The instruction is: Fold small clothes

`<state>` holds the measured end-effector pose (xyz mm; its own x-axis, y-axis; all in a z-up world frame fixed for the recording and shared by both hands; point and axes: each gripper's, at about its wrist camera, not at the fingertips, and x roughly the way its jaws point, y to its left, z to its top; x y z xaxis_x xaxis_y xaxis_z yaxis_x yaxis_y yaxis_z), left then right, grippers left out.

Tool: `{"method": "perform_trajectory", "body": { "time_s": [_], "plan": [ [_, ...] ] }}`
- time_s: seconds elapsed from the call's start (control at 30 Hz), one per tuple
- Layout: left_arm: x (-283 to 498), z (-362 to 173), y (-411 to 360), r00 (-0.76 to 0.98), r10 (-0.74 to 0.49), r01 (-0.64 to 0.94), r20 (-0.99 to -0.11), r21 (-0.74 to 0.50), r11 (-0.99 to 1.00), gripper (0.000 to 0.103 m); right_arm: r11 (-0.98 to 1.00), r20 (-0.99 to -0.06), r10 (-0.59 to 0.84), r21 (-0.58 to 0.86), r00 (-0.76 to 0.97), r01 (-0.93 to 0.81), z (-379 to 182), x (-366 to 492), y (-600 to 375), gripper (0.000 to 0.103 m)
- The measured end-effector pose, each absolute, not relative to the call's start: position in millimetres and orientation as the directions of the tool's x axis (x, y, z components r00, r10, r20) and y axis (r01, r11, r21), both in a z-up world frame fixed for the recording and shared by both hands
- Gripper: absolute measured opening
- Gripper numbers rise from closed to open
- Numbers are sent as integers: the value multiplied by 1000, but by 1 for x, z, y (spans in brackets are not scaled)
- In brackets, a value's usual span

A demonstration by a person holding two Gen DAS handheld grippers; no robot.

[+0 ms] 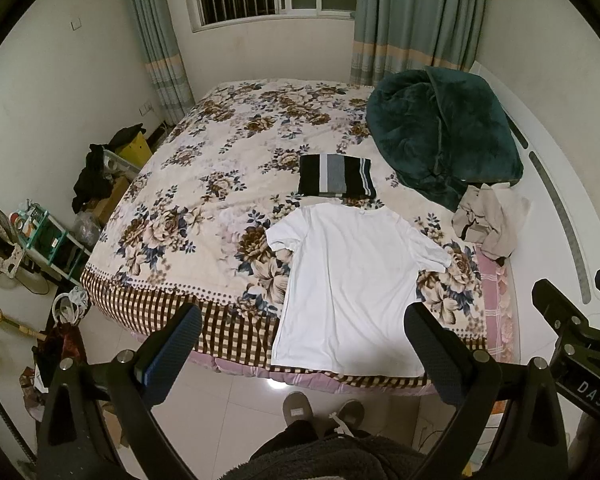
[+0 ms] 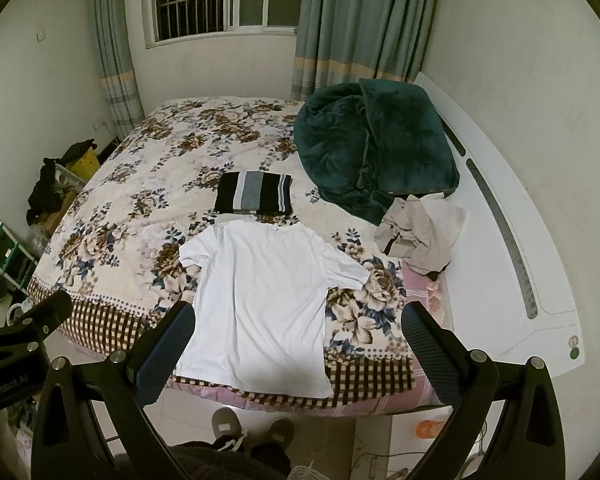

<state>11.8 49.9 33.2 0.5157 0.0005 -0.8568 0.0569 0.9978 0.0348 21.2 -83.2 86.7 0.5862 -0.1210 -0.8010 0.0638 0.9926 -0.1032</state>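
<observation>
A white T-shirt [image 1: 348,288] lies spread flat, neck away from me, at the near edge of the flowered bed [image 1: 204,184]; it also shows in the right wrist view [image 2: 260,300]. A folded black and grey striped garment [image 1: 336,176] lies just beyond its collar, also in the right wrist view [image 2: 254,193]. A crumpled beige garment [image 1: 490,216] lies to the right, also in the right wrist view [image 2: 422,234]. My left gripper [image 1: 300,344] is open and empty, above the shirt's hem. My right gripper [image 2: 296,340] is open and empty, above the shirt's lower right.
A dark green blanket [image 1: 444,128] is heaped at the bed's back right by the white headboard [image 1: 560,208]. Clutter, boxes and a shelf [image 1: 48,236] stand on the floor at left. My slippered feet [image 1: 324,408] stand on the tiles at the bed's edge.
</observation>
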Motion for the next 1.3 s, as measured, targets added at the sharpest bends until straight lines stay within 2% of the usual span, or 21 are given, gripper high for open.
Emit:
{"method": "perform_trajectory", "body": {
  "time_s": [0.2, 0.33, 0.43, 0.57, 0.67, 0.77, 0.83, 0.87, 0.9, 0.97, 1.13, 1.3],
  "plan": [
    [8, 31, 49, 516, -2, 59, -856, 34, 998, 103, 993, -801, -120, -100, 587, 66, 86, 19, -81, 103],
    [36, 31, 45, 546, 35, 34, -837, 64, 997, 103, 993, -819, -114, -70, 563, 98, 81, 36, -82, 103],
    [65, 9, 49, 569, 79, 4, -819, 99, 995, 103, 985, -836, -133, -51, 533, 167, 62, 55, -97, 103],
    [105, -46, 53, 553, 122, 2, -824, 148, 989, 103, 948, -883, -148, 2, 446, 318, 9, 87, -143, 103],
    [142, -101, 49, 485, 138, -1, -864, 158, 987, 103, 892, -919, -130, 55, 372, 448, -46, 107, -190, 103],
    [176, -152, 40, 404, 146, -19, -903, 151, 988, 103, 800, -949, -51, 147, 310, 582, -122, 119, -251, 103],
    [188, -184, 34, 368, 161, -30, -916, 161, 987, 103, 731, -955, 11, 210, 296, 650, -172, 127, -287, 98],
    [200, -203, 27, 352, 171, -36, -920, 170, 985, 103, 692, -957, 41, 235, 289, 682, -200, 134, -306, 87],
    [205, -217, 26, 347, 186, -43, -919, 183, 982, 103, 665, -956, 57, 251, 288, 703, -224, 139, -321, 69],
    [219, -250, 19, 314, 239, -59, -919, 233, 971, 103, 598, -956, 105, 280, 273, 751, -282, 155, -356, 49],
    [262, -344, 4, 184, 271, -111, -945, 254, 961, 103, 420, -914, 215, 404, 343, 812, -425, 209, -420, 49],
    [290, -432, -13, 100, 268, -120, -958, 256, 959, 103, 223, -854, 290, 500, 432, 837, -545, 265, -454, 58]
  ]
}}
